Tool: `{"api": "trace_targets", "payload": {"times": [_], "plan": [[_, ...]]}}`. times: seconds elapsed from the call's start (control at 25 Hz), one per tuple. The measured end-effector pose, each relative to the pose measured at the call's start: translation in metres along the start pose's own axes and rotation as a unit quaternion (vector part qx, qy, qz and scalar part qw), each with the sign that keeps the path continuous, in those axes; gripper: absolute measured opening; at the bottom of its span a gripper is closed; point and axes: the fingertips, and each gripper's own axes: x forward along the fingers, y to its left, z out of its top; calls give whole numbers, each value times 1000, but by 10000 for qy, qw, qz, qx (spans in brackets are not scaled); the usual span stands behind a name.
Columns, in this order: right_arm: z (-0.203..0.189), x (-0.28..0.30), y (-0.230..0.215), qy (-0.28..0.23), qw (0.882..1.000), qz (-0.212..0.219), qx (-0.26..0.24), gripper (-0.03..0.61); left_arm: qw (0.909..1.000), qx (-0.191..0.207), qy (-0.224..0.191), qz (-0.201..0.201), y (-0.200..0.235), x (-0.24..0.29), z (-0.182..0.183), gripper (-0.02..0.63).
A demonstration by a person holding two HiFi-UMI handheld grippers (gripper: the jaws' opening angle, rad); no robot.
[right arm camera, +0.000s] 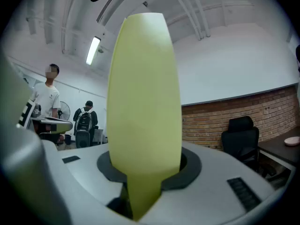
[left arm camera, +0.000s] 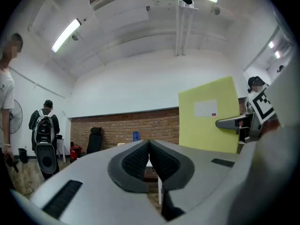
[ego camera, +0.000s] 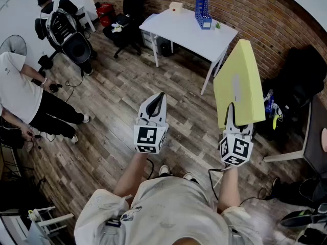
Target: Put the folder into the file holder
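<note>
File holder (ego camera: 202,10) on white table (ego camera: 186,32), chair (ego camera: 132,4) nearby

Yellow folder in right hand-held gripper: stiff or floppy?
Probably stiff: the yellow folder stands upright, unbent, above the right hand-held gripper clamping its lower edge. Likely light, since that one grip carries it.

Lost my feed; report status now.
Left gripper shut, empty. Right gripper clamps the flat yellow folder, upright. Blue slotted file holder on white table ahead. Bystander stands off left.
</note>
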Motion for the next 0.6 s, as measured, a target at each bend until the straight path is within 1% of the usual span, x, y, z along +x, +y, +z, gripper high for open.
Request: {"api": "trace_targets", "payload": {"times": [0.6], "plan": [[-7, 4, 25, 81, 9999, 88, -54, 157, 9998, -126, 36, 135, 27, -10, -9, 15]]}}
